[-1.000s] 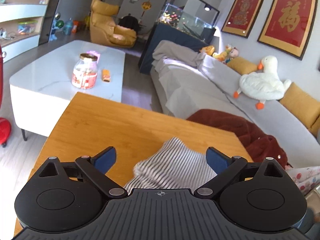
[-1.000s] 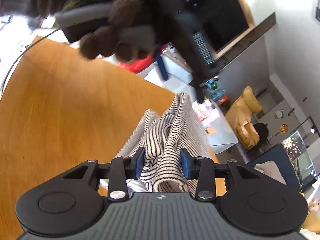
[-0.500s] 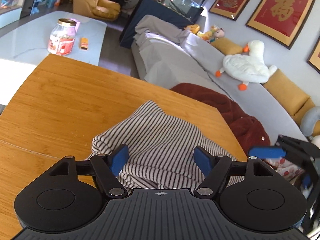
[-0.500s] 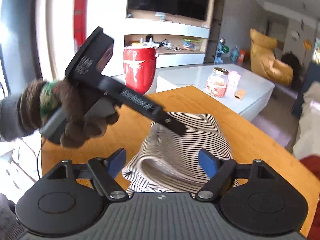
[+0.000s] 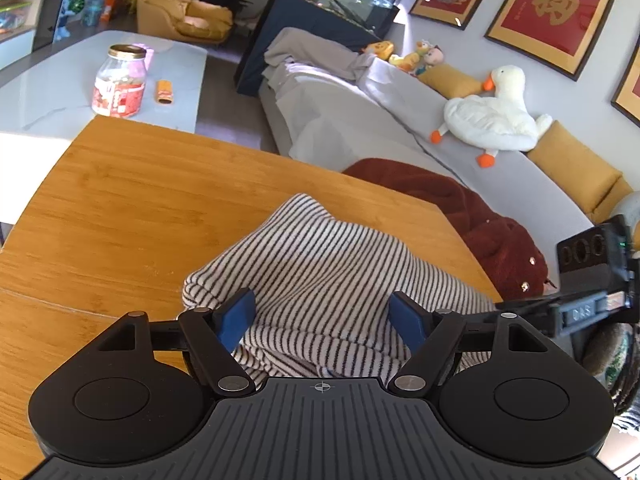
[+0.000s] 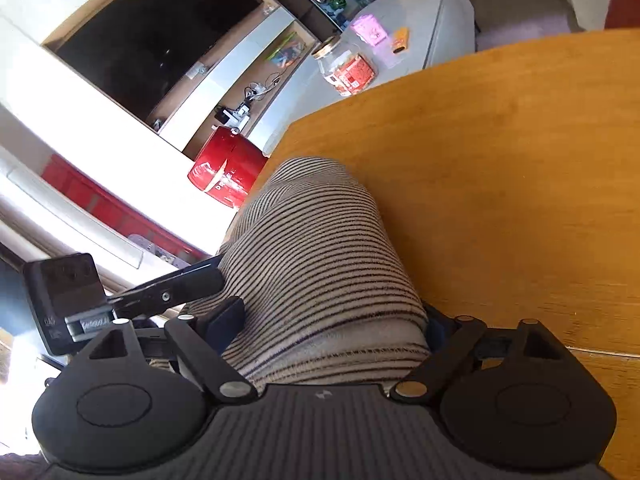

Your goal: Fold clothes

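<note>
In the left wrist view the glass jar (image 5: pixel 119 82) sits at upper left on the white coffee table (image 5: pixel 52 92), lid on, packed with something red and pale that I can't make out. My left gripper (image 5: pixel 323 318) fills the bottom of that frame. Its jaws have just been opening a little and stand wide, one blue pad on each side of the striped garment (image 5: pixel 332 264), neither one pressing on it. The garment lies bunched at lower centre on the wooden table (image 5: pixel 120 200), its right part close to the table's edge.

In the right wrist view, the red canister (image 6: pixel 226 170) stands at centre left beyond the table (whether it holds anything I cannot tell). My right gripper (image 6: pixel 332 328) has just been closing slightly. The striped roll bulges between its jaws and hides the right pad, so I cannot tell if it is gripped.

I judge the risk to be a loose fold. With my left pads slack, a pull from the right could drag the heap unevenly, undo the roll, or slide it off the near edge.
</note>
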`<state>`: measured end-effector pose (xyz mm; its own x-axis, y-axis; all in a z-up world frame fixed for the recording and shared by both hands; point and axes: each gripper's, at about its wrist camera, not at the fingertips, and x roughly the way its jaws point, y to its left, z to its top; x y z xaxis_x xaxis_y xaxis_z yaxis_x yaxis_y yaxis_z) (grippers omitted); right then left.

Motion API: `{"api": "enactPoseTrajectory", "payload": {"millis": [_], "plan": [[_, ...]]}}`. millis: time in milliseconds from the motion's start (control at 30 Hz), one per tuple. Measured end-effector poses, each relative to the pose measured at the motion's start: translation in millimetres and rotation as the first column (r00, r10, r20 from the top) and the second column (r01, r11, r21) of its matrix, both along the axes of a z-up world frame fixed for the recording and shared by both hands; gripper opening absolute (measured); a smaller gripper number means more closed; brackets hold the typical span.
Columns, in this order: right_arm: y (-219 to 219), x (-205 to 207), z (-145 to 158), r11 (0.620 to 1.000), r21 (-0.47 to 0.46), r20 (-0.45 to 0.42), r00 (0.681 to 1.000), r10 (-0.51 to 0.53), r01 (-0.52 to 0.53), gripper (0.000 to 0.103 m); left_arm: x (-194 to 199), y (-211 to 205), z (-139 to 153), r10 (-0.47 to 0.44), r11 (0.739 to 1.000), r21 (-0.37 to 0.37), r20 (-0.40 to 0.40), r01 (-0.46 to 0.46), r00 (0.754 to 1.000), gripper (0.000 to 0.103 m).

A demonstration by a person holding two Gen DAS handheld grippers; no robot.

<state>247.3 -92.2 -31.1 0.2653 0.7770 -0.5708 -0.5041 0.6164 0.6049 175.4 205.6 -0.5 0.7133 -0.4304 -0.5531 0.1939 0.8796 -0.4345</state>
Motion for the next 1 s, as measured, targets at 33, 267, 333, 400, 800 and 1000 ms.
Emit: {"api": "enactPoseTrajectory", "payload": {"millis": [33,267,333,400,800,1000], "plan": [[0.7,-10.0,11.3,1.0,-0.002,0.047,0.998,0.028,-0.028,0.075,0.1,1.2,-0.6,0.004,1.0,-0.005,0.0,-0.004,1.0,0.086],[24.6,-73.7,33.7,0.958,-0.242,0.237,0.948,0.214,-0.156,0.071,-0.9,6.9,-1.7,0.004,0.999,-0.036,0.003,-0.004,1.0,0.089],[32.1,-82.6,24.1,0.939,-0.315,0.255,0.941,0.223,-0.137,0.073,-1.6,4.9,-0.1,0.005,1.0,-0.028,0.006,-0.005,1.0,0.089],[33.9,-87.1,22.0,0.937,-0.329,0.268,0.939,0.214,-0.12,0.074,-2.0,4.1,1.2,0.009,1.0,-0.022,0.004,-0.009,1.0,0.089],[29.1,-89.2,21.9,0.939,-0.331,0.274,0.943,0.189,-0.092,0.078,-23.3,-0.2,21.5,0.03,0.999,0.021,0.011,-0.031,0.999,0.094],[29.4,-92.3,22.1,0.937,-0.342,0.296,0.937,0.185,-0.077,0.081,-50.5,-2.4,22.4,0.02,0.999,-0.046,-0.028,-0.021,0.999,0.095]]}}
